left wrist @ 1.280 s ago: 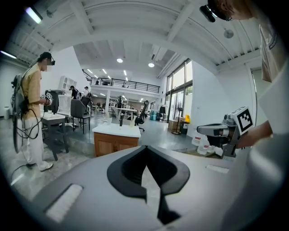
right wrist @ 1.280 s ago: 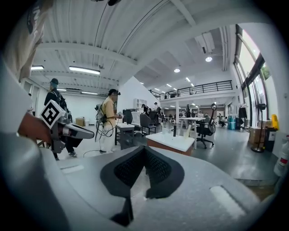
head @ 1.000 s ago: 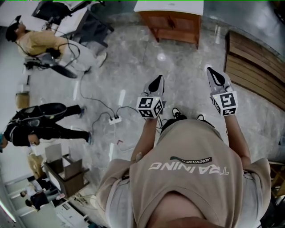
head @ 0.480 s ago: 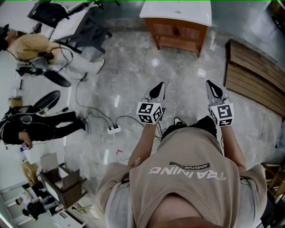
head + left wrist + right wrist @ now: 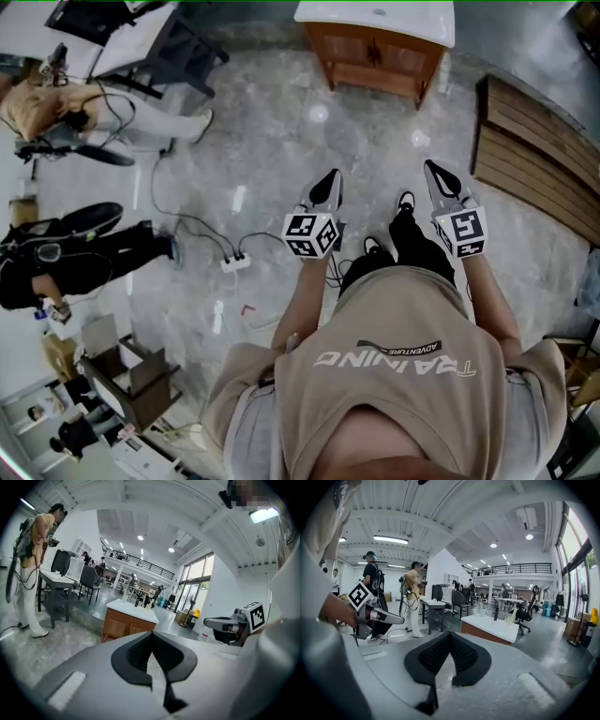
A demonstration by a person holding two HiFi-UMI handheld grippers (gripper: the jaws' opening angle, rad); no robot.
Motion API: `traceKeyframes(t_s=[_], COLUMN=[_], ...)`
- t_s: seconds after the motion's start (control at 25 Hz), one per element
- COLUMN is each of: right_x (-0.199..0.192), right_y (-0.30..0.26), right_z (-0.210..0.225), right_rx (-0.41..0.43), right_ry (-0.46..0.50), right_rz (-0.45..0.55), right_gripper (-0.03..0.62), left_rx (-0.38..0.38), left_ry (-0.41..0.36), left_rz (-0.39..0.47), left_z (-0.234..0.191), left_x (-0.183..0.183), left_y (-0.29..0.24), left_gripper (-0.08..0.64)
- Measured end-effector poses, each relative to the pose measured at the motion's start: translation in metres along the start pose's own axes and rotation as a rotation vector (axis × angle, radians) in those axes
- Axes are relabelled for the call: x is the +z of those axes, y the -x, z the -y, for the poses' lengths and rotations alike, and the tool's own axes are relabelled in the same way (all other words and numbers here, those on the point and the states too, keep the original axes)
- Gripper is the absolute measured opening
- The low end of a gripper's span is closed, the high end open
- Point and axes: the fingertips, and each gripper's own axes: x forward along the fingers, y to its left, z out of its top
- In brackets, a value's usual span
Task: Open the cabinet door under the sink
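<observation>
The wooden sink cabinet point(image 5: 375, 58) with a white basin top point(image 5: 375, 11) stands far ahead across the floor, its two doors closed. It shows small in the left gripper view as the cabinet point(image 5: 123, 623) and in the right gripper view as the cabinet point(image 5: 485, 631). My left gripper point(image 5: 328, 184) and right gripper point(image 5: 437, 174) are held side by side in the air, pointing toward it, well short of it. Both are shut with nothing between the jaws. Each one sees the other: the right gripper point(image 5: 221, 623) and the left gripper point(image 5: 391, 617).
A slatted wooden platform point(image 5: 534, 150) lies on the right. A power strip point(image 5: 234, 262) with trailing cables lies on the floor to the left. People point(image 5: 66, 267) stand at left near a desk point(image 5: 103, 37) and a cardboard box point(image 5: 131, 375). A bottle point(image 5: 445, 75) stands beside the cabinet.
Both grippers have sunk lower in the head view, still side by side. A dark shoe now steps out between them. The people at left have shifted in the picture.
</observation>
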Motion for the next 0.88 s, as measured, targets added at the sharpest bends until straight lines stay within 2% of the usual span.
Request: traceKeyframes(t_s=[0.24, 0.36, 0.52, 0.76, 0.88], right_x=[-0.012, 0.001, 0.017, -0.006, -0.009], right_y=[-0.023, -0.039, -0.067, -0.088, -0.101], right_z=[0.015, 0.035, 0.076, 0.122, 0.139], right_rx=[0.025, 0.024, 0.005, 0.001, 0.027], right_ry=[-0.033, -0.029, -0.036, -0.136, -0.112], right_rz=[0.005, 0.029, 0.072, 0.047, 0.030], right_gripper=[0.002, 0.002, 0.002, 0.002, 0.002], left_rx=[0.024, 0.053, 0.051, 0.045, 0.087], left_ry=[-0.011, -0.016, -0.065, -0.097, -0.091], left_rz=[0.004, -0.001, -0.018, -0.014, -0.027], left_z=[-0.007, -0.016, -0.020, -0.005, -0.009], left_x=[0.016, 0.032, 0.056, 0.077, 0.080], left_y=[-0.011, -0.019, -0.056, -0.109, -0.121], left_gripper=[0.017, 0.017, 0.017, 0.017, 0.017])
